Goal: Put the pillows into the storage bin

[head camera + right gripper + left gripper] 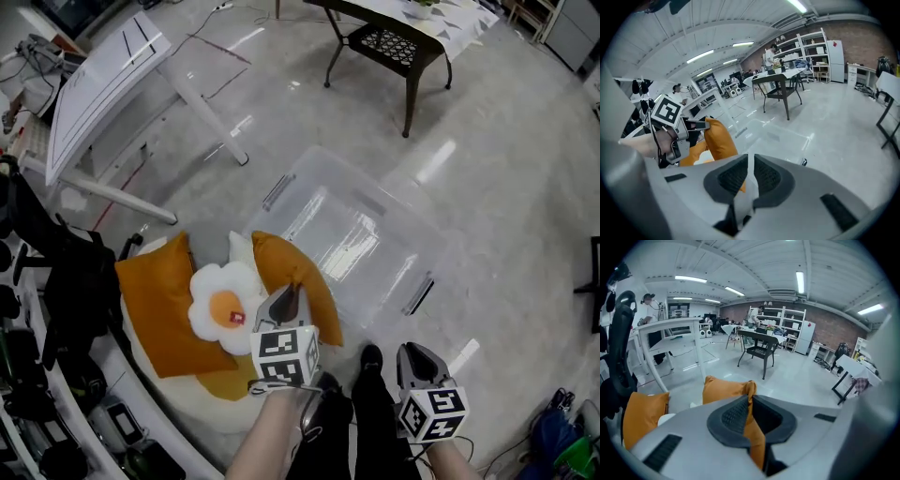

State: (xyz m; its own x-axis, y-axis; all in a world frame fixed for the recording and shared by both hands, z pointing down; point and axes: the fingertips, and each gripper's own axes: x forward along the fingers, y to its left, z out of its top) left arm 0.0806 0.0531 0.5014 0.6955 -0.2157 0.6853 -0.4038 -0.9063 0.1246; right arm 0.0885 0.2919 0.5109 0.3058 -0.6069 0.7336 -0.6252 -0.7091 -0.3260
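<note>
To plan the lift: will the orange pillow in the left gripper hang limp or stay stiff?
Probably limp: the orange pillow bunches between the jaws of the left gripper. Likely light, since one pinched corner seemingly holds it up.

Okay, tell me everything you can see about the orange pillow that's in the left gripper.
The orange pillow is plain, soft-looking fabric with pointed corners and no print that shows. The left gripper has its jaws shut on one edge, where the cloth bunches and hangs down between them. The pillow stands tilted on edge beside the egg-shaped pillow, at the near corner of the clear storage bin, not lying inside it. What its lower end rests on is hidden.
</note>
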